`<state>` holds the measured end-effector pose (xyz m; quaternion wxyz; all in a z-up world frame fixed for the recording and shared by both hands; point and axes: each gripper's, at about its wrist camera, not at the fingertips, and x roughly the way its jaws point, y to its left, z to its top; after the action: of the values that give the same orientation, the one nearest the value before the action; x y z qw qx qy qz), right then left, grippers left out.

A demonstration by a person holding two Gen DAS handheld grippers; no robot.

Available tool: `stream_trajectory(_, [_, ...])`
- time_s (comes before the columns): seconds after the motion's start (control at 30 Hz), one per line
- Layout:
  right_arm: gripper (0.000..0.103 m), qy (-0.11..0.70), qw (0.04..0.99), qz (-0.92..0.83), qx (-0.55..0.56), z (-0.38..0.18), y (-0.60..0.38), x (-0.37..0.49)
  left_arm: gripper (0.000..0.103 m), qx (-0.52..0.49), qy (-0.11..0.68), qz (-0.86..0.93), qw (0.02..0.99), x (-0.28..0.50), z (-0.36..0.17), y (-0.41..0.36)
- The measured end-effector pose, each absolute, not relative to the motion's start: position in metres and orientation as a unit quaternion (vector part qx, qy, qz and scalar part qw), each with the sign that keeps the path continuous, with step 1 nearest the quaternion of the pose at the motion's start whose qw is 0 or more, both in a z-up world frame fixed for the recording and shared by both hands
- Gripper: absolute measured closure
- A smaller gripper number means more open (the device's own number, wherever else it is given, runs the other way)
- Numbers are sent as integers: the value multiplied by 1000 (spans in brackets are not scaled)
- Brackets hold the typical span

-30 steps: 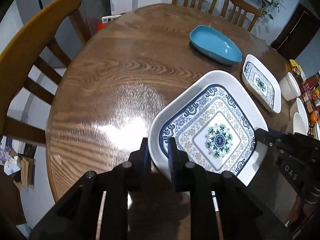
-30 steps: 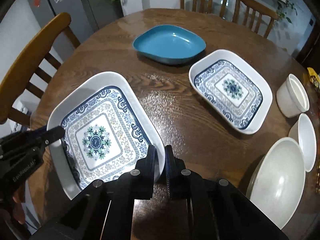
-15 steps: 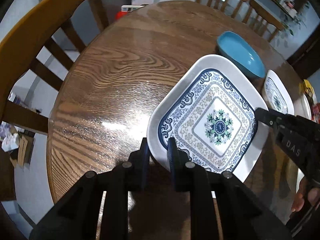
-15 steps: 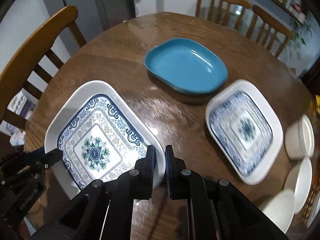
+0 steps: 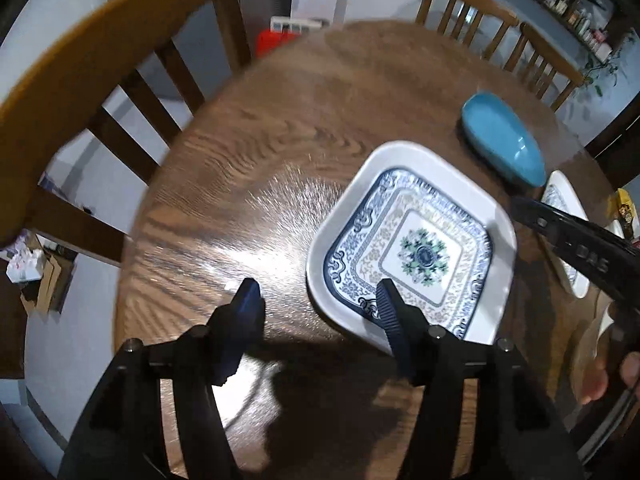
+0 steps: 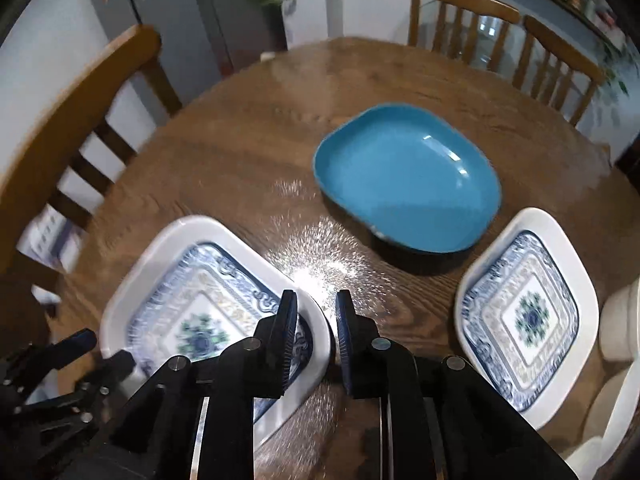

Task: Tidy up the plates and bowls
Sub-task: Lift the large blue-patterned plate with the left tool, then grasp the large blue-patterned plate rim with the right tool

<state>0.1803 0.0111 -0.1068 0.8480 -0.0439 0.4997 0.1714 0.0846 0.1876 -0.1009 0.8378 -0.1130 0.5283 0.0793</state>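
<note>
A large square white plate with a blue pattern (image 5: 416, 240) lies on the round wooden table (image 5: 260, 152); it also shows in the right wrist view (image 6: 192, 300). My left gripper (image 5: 318, 294) is open wide, its right finger over the plate's near corner, its left finger over bare table. My right gripper (image 6: 316, 304) stands slightly open astride the plate's right corner rim. A blue dish (image 6: 408, 176) and a smaller patterned plate (image 6: 524, 312) lie beyond.
White bowls (image 6: 618, 330) sit at the table's right edge. Wooden chairs (image 5: 100, 80) stand at the left and at the far side (image 6: 460, 16). The right gripper's body (image 5: 580, 248) reaches in over the plate's right side.
Both grippers have let go of the large plate's rim: the left opened wide, the right opened a little. The plate now lies on the table nearer the left edge.
</note>
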Motion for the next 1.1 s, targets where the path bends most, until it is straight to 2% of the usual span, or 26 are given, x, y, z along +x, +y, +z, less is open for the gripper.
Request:
stream_trajectory(0.2, [60, 476, 867, 146, 8, -67, -52, 143, 34, -104, 503, 47, 857, 65, -71, 168])
stream_trajectory(0.23, [60, 472, 870, 140, 19, -63, -61, 138, 32, -102, 503, 36, 858, 62, -67, 160])
stream_trajectory(0.47, [59, 458, 882, 83, 79, -41, -146, 96, 21, -81, 498, -41, 862, 60, -51, 91])
stream_trajectory(0.77, [59, 427, 896, 33, 119, -15, -229, 50, 21, -41, 494, -159, 854, 49, -31, -13])
stream_trajectory(0.93, [59, 403, 907, 11, 122, 8, -269, 35, 21, -19, 468, -215, 857, 47, 1, -66])
stream_trajectory(1.1, [59, 384, 917, 15, 107, 30, -287, 44, 21, -11, 434, -214, 875, 66, 38, -85])
